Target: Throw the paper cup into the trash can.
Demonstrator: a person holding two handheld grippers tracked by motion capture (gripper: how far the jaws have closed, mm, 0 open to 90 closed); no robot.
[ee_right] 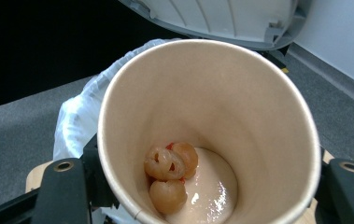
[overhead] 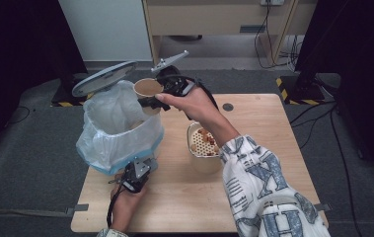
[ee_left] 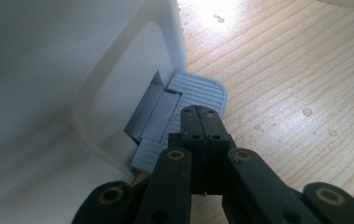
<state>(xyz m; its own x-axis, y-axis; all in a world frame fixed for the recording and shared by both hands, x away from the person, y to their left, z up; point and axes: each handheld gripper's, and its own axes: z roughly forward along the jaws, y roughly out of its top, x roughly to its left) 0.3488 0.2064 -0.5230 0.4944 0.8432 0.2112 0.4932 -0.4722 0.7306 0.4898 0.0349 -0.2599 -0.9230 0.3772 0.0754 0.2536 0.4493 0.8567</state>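
Paper cup [ee_right: 221, 126] with leftover bits is pinched by the right gripper [overhead: 161, 95] above the open bin [overhead: 118, 129], not tipped yet, while the pressed-together left gripper [ee_left: 201, 113] holds the pedal [ee_left: 198, 91] down.

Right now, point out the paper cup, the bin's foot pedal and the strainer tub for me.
paper cup [ee_right: 258, 116], right gripper view, inner wall.
foot pedal [ee_left: 202, 91], left gripper view, ribbed top.
strainer tub [overhead: 205, 163], high view, outer side wall.

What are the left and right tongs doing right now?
Left tongs: shut, empty, tips pressing the bin pedal.
Right tongs: shut on the paper cup, over the lined bin.
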